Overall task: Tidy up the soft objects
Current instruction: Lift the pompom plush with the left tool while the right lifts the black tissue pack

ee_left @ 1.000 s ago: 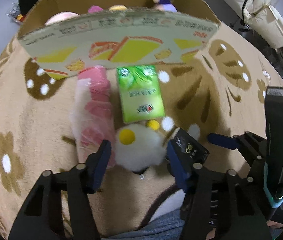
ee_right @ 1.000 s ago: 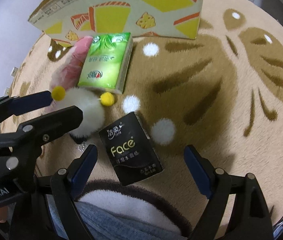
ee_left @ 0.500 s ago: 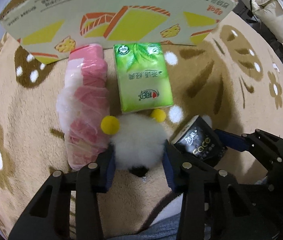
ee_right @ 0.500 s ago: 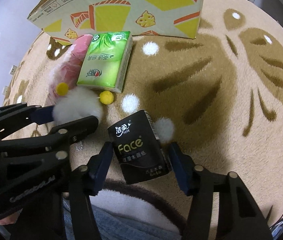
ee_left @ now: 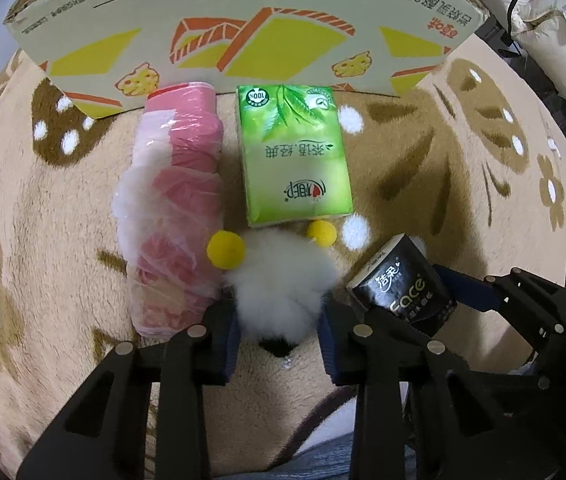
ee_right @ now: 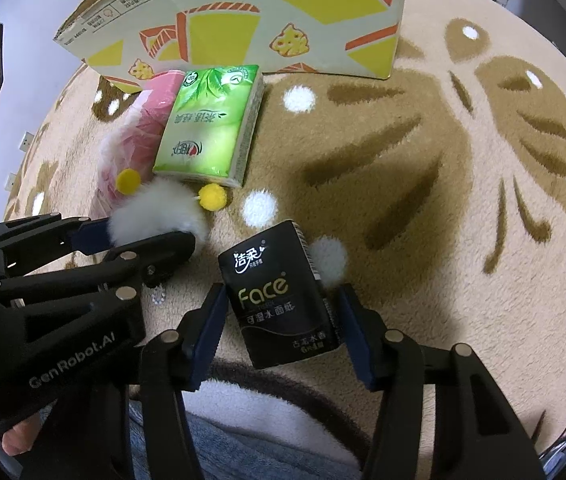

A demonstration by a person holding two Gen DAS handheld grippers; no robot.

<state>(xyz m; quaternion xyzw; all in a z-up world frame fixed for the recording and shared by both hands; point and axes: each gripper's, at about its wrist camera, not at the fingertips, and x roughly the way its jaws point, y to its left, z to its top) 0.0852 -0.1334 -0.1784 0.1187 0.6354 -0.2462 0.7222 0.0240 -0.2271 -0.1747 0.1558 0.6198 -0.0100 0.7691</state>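
Both grippers are closing on things lying on the rug [ee_left: 423, 184] in front of the cardboard box [ee_left: 243, 28].

The left gripper [ee_left: 279, 340] is pinching the white pompom [ee_left: 283, 280], its blue pads pressed into the fluff on either side, so its jaws are gripping the pompom near its lower end. The pompom is lying near the rug's near edge, touching the green tissue pack [ee_left: 297, 160] above it and the pink plastic bags [ee_left: 175, 208] to its left, with two yellow balls [ee_left: 226, 249] sticking out of its upper end.

The right gripper [ee_right: 279, 332] is holding the black tissue pack [ee_right: 281, 296], its pads lying against the pack's two long sides; the jaws appear clamped on it, though whether the pinch is firm I cannot tell. The pack is sitting just right of the pompom.

To do this step well, each hand should be squeezing only until the thing stops slipping: the fluff is giving way easily, so the left pads probably need to bite deep toward the core. Lifting straight up is likely wise, since the pompom is touching the bags and the green pack and could drag them. The two grippers are nearly touching, so they should be rising apart from each other before heading over the box wall.
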